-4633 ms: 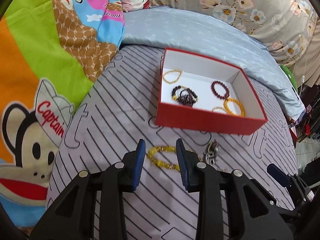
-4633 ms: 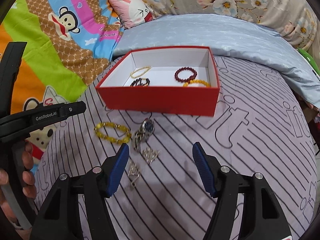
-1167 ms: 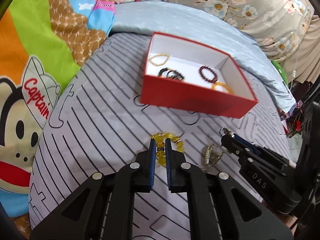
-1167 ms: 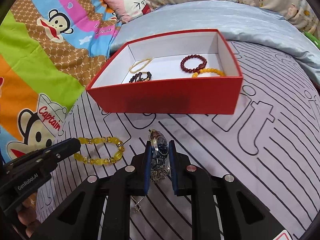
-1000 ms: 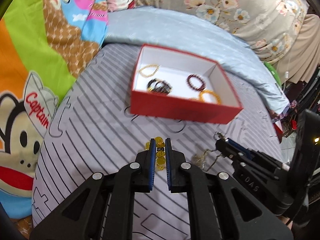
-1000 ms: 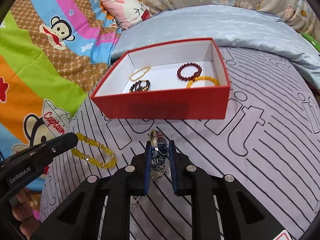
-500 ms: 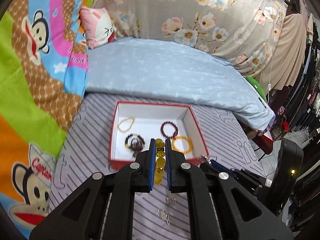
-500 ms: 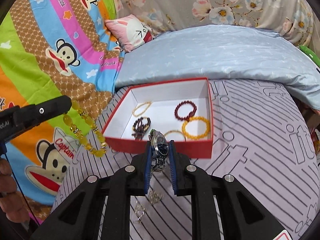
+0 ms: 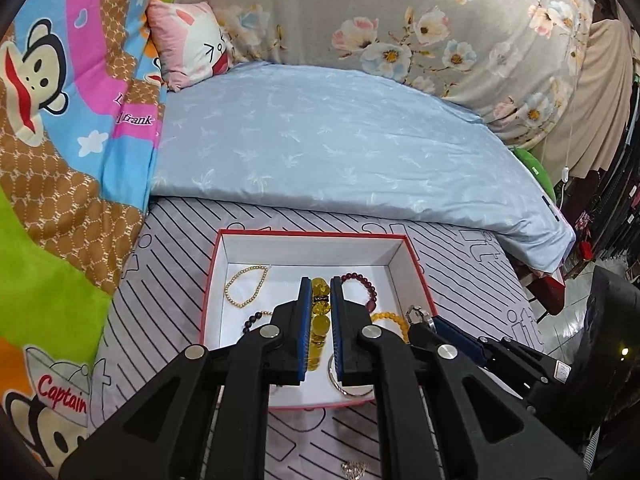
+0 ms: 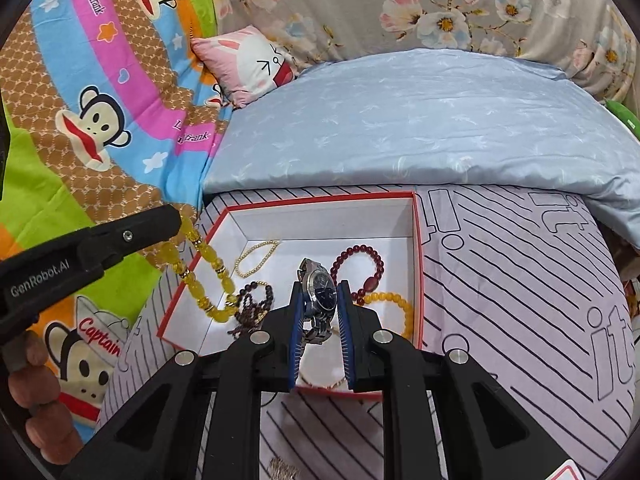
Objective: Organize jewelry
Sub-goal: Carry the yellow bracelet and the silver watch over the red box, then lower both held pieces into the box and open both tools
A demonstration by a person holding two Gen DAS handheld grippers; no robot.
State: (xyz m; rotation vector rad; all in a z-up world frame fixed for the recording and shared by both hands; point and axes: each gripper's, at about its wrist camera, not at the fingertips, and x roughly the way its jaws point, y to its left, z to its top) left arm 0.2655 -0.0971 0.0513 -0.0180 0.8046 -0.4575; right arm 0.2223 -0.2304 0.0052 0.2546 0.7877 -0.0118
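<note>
gripping glassy yellow bead bracelet | right fingers clamp steel watch

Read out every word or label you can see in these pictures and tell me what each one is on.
"GenRobot.AI": left gripper, on its black arm.
"Captain": monkey's cap on the cartoon blanket.
"Paul frank": same blanket, partly folded.
"it": striped bedsheet, in outline letters.
Wristwatch dial: too small to read.

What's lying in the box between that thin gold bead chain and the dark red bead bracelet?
In the right wrist view, only bare white floor of the red box lies between the gold bead chain and the dark red bead bracelet; the held watch hangs in front.
</note>
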